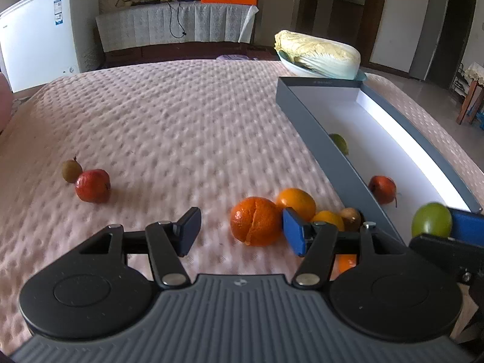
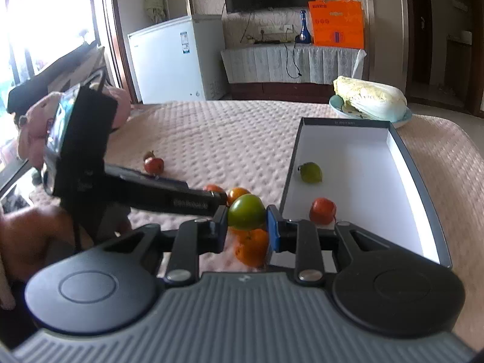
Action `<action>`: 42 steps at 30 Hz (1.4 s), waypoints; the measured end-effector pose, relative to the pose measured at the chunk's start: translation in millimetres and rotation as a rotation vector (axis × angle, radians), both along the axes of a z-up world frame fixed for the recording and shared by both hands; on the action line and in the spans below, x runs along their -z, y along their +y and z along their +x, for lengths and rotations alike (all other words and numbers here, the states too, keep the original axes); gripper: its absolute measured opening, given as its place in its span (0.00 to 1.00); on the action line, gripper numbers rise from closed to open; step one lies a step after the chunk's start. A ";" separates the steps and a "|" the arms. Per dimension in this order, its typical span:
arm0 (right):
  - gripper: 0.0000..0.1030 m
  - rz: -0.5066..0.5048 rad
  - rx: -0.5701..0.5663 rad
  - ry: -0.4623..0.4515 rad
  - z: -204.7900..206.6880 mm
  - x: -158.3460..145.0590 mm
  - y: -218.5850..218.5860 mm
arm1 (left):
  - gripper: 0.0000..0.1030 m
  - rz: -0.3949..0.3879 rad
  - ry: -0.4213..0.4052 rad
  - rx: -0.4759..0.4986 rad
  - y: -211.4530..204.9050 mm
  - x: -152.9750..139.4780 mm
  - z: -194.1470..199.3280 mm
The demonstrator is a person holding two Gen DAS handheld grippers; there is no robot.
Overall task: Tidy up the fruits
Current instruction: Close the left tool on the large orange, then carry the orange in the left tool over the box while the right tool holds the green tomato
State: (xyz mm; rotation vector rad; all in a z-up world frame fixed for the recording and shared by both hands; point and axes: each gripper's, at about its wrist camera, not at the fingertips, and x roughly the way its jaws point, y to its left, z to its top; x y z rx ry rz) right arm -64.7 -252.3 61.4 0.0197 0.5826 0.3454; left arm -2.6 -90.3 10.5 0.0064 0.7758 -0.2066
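My left gripper (image 1: 242, 231) is open just above the pink quilted cover. A split-peel orange (image 1: 255, 220) lies between its fingers, close to the blue right pad and untouched by the left one. Behind it cluster another orange (image 1: 296, 202), a yellow fruit (image 1: 328, 219) and a small brown fruit (image 1: 351, 217). My right gripper (image 2: 246, 217) is shut on a green fruit (image 2: 246, 211), held in the air beside the near corner of the grey box (image 2: 290, 163). Inside the box lie a green fruit (image 2: 311, 172) and a red fruit (image 2: 323, 210).
A red fruit (image 1: 92, 186) and a small brownish fruit (image 1: 71, 171) sit apart at the left of the cover. A cabbage (image 1: 317, 54) in a bowl stands behind the box. The left tool's black body (image 2: 84, 139) crosses the right wrist view. A pink plush toy (image 2: 30, 127) lies at the far left.
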 end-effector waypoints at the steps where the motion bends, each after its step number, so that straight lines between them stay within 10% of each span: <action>1: 0.29 -0.001 0.000 0.002 0.6 0.2 0.0 | 0.64 0.010 0.000 0.003 -1.7 1.2 0.5; 11: 0.29 0.023 0.007 -0.007 1.2 -2.6 -4.1 | 0.62 0.071 0.022 0.004 -13.4 13.0 8.4; 15: 0.29 0.037 0.008 -0.005 2.7 -2.3 -3.5 | 0.43 0.042 0.011 0.004 -11.0 12.2 9.1; 42: 0.29 0.091 -0.115 0.006 19.4 3.6 49.0 | 0.41 0.062 -0.045 -0.159 82.2 -18.9 -25.0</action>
